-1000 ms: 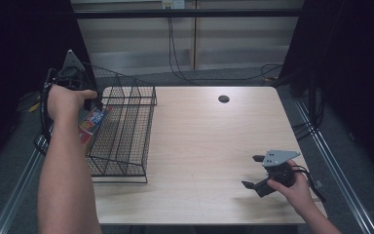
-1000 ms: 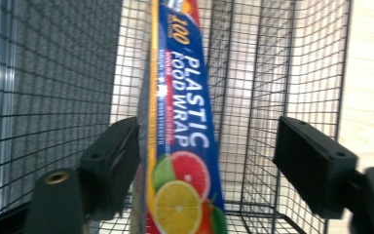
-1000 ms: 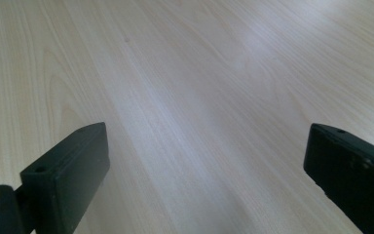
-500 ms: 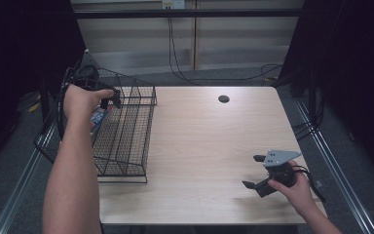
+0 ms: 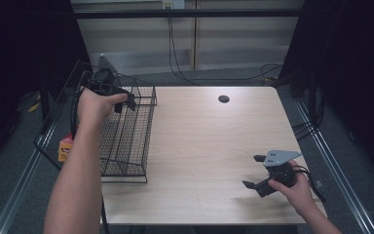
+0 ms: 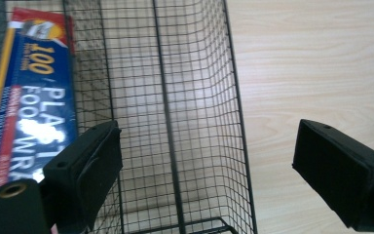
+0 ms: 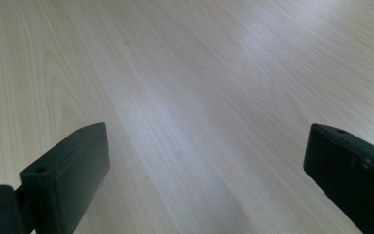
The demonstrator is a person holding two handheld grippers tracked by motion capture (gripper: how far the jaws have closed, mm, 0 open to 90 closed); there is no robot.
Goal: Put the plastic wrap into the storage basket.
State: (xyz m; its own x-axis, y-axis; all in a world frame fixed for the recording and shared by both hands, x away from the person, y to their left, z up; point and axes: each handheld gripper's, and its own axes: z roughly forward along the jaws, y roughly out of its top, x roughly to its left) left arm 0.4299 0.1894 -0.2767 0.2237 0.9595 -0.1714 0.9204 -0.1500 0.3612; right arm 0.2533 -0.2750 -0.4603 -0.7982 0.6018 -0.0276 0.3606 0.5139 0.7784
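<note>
The plastic wrap box (image 6: 27, 97) now lies in the wire basket's (image 5: 126, 141) nine-o'clock channel, no longer gripped, its long axis running twelve to six. The left tongs (image 5: 121, 100) have just been opening and hang released above. The right tongs (image 5: 255, 170) rest released over the surface (image 5: 214, 146).
</note>
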